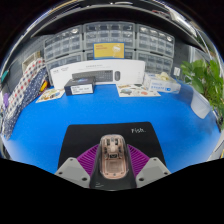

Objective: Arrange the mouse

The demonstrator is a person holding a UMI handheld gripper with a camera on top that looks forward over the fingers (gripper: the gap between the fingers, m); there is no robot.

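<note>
A beige, see-through computer mouse (110, 158) sits between my two fingers, its nose pointing away from me. The purple pads (88, 158) press on both of its sides. My gripper (111, 165) is shut on the mouse and holds it over the near edge of a black mouse mat (100, 134) with white lettering at its far right corner. The mat lies on a blue table (60, 120). The underside of the mouse is hidden, so I cannot tell if it touches the mat.
A white keyboard box (95, 74) stands at the far side of the table, with smaller boxes (80, 88) and papers (137, 90) in front of it. Drawer cabinets (108, 42) line the back wall. A green plant (208, 82) stands at the right.
</note>
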